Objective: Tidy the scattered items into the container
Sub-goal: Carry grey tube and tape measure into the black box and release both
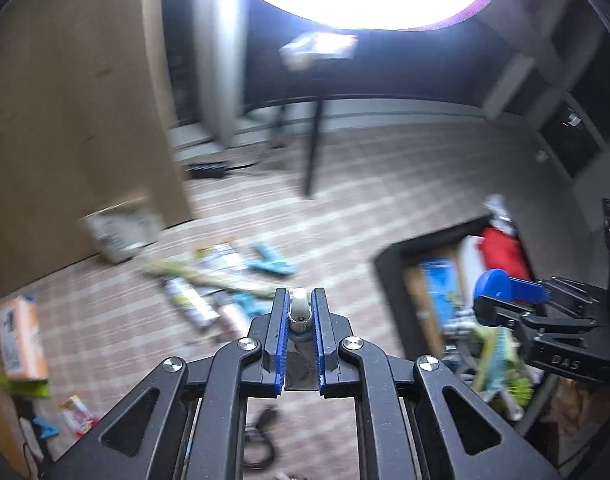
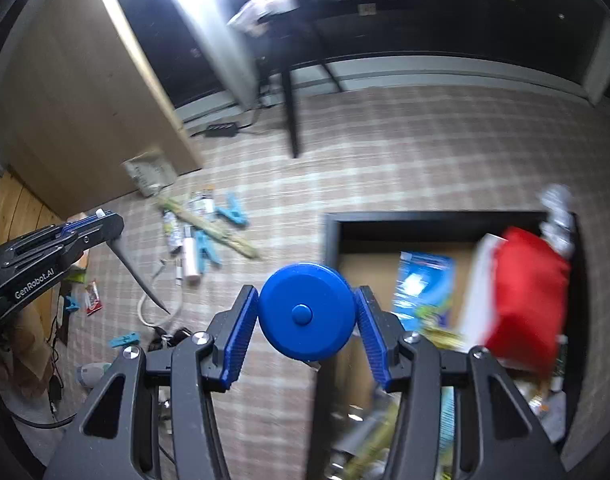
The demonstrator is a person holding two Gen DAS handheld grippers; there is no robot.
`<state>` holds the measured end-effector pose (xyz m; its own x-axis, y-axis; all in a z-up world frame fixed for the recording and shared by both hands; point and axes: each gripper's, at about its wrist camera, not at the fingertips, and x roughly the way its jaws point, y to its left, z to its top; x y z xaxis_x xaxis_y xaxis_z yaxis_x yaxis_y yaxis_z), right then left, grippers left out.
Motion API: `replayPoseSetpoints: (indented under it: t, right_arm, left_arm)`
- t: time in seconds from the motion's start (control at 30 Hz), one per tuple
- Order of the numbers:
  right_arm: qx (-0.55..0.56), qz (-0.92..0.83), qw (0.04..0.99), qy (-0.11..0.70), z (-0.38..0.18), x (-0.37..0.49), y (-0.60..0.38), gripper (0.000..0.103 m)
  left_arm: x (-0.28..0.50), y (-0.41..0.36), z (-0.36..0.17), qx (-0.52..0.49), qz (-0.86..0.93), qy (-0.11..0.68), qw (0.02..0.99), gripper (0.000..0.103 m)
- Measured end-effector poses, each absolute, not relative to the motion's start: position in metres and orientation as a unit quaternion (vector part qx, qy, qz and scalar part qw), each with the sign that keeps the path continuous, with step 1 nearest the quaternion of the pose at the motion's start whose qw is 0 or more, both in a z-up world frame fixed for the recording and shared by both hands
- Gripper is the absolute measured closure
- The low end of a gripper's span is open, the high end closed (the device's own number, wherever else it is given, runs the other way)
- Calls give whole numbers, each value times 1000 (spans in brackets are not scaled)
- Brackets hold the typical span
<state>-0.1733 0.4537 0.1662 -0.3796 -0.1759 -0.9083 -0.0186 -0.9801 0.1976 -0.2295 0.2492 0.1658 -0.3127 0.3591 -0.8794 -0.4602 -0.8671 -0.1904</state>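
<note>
Currently a small white-capped tube (image 1: 298, 312) is pinched between the nearly closed fingers of the left gripper (image 1: 299, 300), held above the checked carpet (image 1: 345, 208). A round blue disc (image 2: 306, 312) is clamped between the half-spread fingers of the right gripper (image 2: 305, 300) — beside the black container's (image 2: 331, 236) near-left corner. More clutter (image 2: 201, 236) is left scattered on the carpet — pegs, tubes, a stick.

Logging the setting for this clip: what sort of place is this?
Probably a room in a home or office: plaid carpet, a wooden cabinet, and a power strip by the wall.
</note>
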Motion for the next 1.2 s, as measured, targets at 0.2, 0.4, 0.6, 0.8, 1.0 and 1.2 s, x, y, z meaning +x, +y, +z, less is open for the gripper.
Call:
replayPoseSetpoints:
  t: [0.2,0.4,0.6,0.8,1.0,1.2]
  right_arm:
    - [546,-829,-8,-118,174,-142,514,54]
    - [541,-827,-53,-144,175,-113,561,54]
    - [538,-824,-87,-152,176,-99,582,54]
    - [527,-830,-91,-162,182,-95,584,53]
    - [526,-834,-64,-157,186,-98,564,53]
    - [526,-840,-21,-133,191,-105,525,53]
  left_arm:
    - [-218,319,175,-534,783,52,315,93]
    - [-202,372,173,-542,759,61,356,93]
    - [-191,405,165,-560,735,68,375,69]
    - [-180,401,172,-535,757,99,363,69]
    - [-186,369,180,-531,772,91,338,69]
    - [-191,313,183,-530,790,73,299,69]
